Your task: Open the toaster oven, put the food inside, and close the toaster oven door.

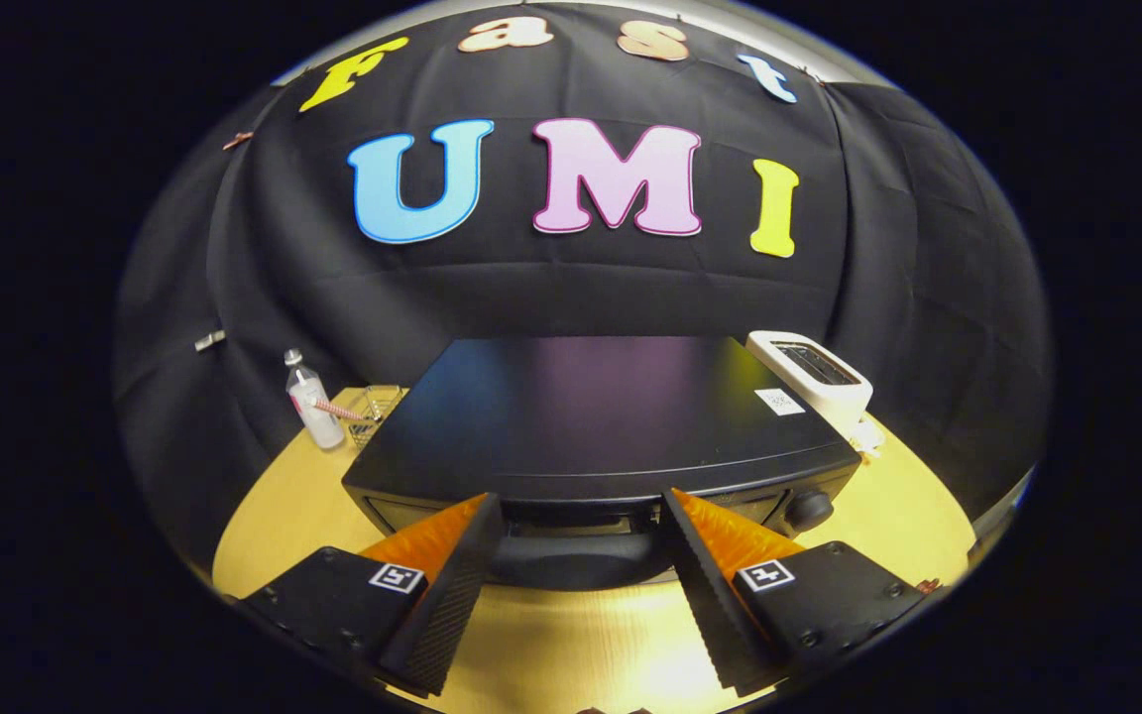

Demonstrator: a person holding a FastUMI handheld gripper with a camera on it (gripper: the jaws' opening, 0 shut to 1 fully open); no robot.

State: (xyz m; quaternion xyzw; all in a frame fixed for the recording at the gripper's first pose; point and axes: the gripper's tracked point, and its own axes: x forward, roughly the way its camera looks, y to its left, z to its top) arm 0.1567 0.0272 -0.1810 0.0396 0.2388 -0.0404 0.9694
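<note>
A pale yellow wooden table [571, 645] stands before a black cloth wall; on it, from the left, are a clear plastic bottle [313, 402], a small wire basket [373, 409], the black box-shaped toaster oven [591, 416] and a white slot toaster [814, 375]. The toaster oven's long axis runs left to right, its door, handle [576, 557] and knob [809, 509] facing the tool. The tool [581, 540] is spread wide, holding nothing, its orange-and-black fingers [452, 570] flanking the handle.
</note>
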